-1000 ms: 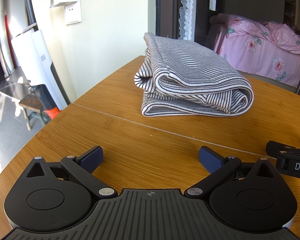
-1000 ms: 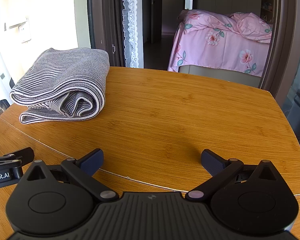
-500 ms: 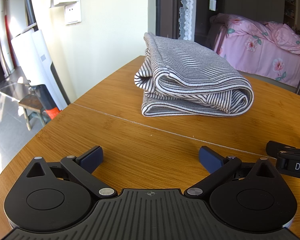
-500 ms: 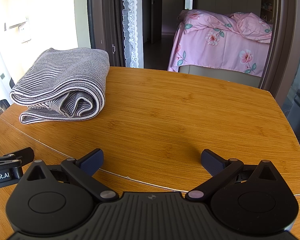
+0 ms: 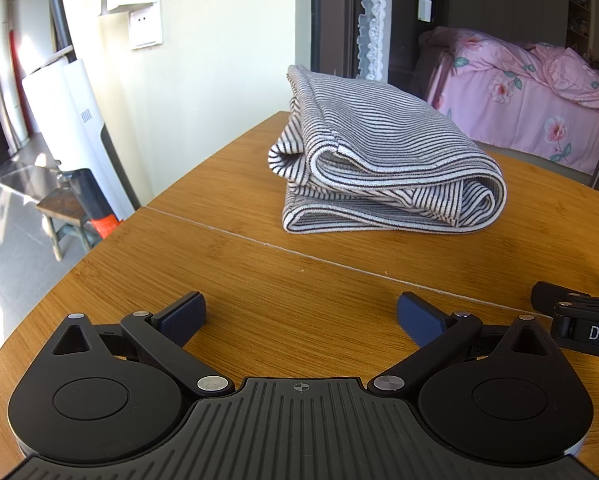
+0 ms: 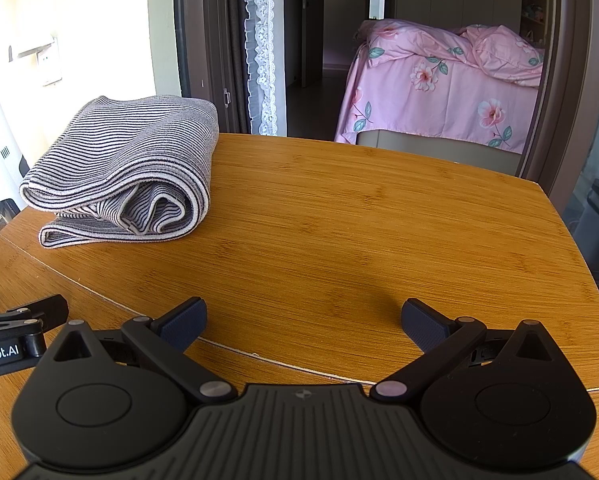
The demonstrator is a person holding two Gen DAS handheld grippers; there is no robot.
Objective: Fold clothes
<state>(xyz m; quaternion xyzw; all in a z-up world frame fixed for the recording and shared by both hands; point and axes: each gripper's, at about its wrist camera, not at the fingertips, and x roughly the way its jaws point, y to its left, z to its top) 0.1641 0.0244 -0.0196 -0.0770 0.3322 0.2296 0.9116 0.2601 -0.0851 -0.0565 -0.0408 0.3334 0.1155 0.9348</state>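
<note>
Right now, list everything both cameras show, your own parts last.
striped garment: one, grey-white with dark stripes, folded, on the table's far left part.
table: one, wooden, with a seam across its near part.
bed cover: one, pink floral, in the room beyond the doorway.
lace curtain: one, white, at the doorway.
wall socket: one, white, on the left wall.
left tool: open, empty, low over the table.
right tool: open, empty, beside it.

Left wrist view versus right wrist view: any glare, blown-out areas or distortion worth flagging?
Left wrist view: sun washes out the floor at far left, the striped garment stays sharp. Right wrist view: wall at upper left is overexposed, fisheye bends the table edge, and dark vignetting cuts the top corners.
</note>
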